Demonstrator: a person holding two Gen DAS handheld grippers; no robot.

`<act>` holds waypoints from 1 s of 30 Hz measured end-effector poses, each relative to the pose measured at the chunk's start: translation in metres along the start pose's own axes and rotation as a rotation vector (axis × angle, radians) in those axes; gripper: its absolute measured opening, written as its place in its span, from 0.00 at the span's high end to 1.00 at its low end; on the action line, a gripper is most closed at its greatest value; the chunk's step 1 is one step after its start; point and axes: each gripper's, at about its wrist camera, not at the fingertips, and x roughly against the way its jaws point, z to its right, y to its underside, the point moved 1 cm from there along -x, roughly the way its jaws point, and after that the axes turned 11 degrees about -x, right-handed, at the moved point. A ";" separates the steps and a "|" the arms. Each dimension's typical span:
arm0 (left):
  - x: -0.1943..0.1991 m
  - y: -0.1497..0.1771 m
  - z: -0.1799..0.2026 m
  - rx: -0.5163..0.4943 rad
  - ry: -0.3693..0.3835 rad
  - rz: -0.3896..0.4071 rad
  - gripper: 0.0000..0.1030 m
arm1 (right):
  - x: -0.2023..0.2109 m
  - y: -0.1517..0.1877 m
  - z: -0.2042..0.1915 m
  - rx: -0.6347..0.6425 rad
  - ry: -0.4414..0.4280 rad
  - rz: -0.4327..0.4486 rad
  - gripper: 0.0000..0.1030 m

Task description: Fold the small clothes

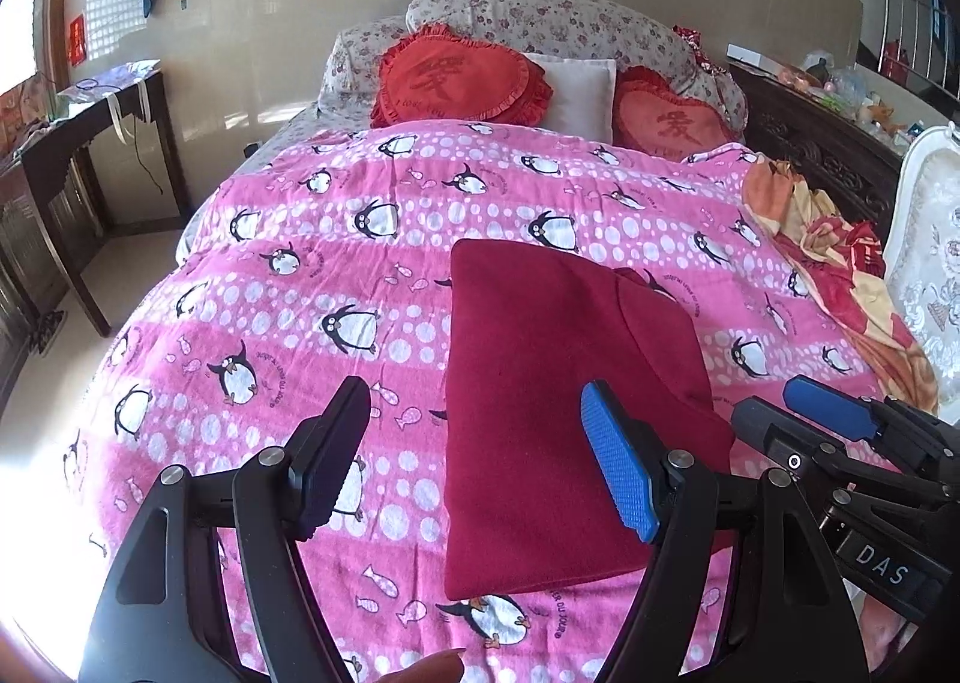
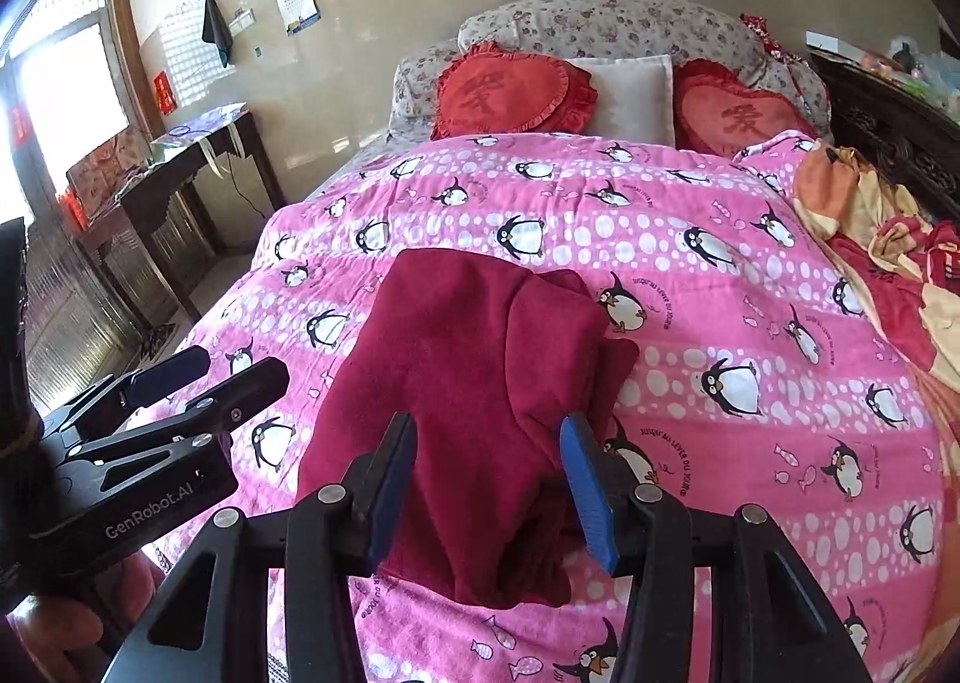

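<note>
Nearest to me, both tongs are hanging over the bed w/ nothing in them: the left tongs (image 1: 474, 458) are standing wide, jaws well apart over the blanket just left of the cloth, and the right tongs (image 2: 489, 494) are sitting at a middling gap, pads either side of the cloth's near end but not pressing on it, so empty too. A bit of the person's hand (image 2: 48, 632) is showing at the bottom edge under the left tool. Just beyond the tips, the dark red garment (image 1: 558, 413) is lying flat on the pink penguin blanket (image 1: 300, 287), already looking folded into a long rectangle, one flap overlapping on its right side w/ a lumpy edge there. Looks like soft fleecy knit, light, floppy, not slippery; prob. going to sag and unfold if lifted by one point. Best bet imo: pinching both near corners, through all layers, one per tool, then carrying the near end over to the far end. Further back, a crumpled orange-red blanket (image 1: 840, 275) is sitting at the right, then two red heart cushions (image 1: 462, 77) & floral pillows (image 1: 540, 17) at the headboard end.
</note>
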 end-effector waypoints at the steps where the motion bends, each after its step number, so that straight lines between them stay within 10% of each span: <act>1: 0.001 0.000 0.000 -0.001 -0.002 0.003 0.29 | 0.001 0.000 0.000 -0.005 0.004 0.003 0.52; 4: 0.005 -0.001 -0.002 0.007 -0.002 0.013 0.29 | 0.005 -0.001 -0.002 -0.008 0.004 0.026 0.36; 30: 0.001 0.004 -0.004 0.000 -0.006 -0.009 0.29 | 0.001 0.000 -0.005 -0.002 0.022 0.006 0.36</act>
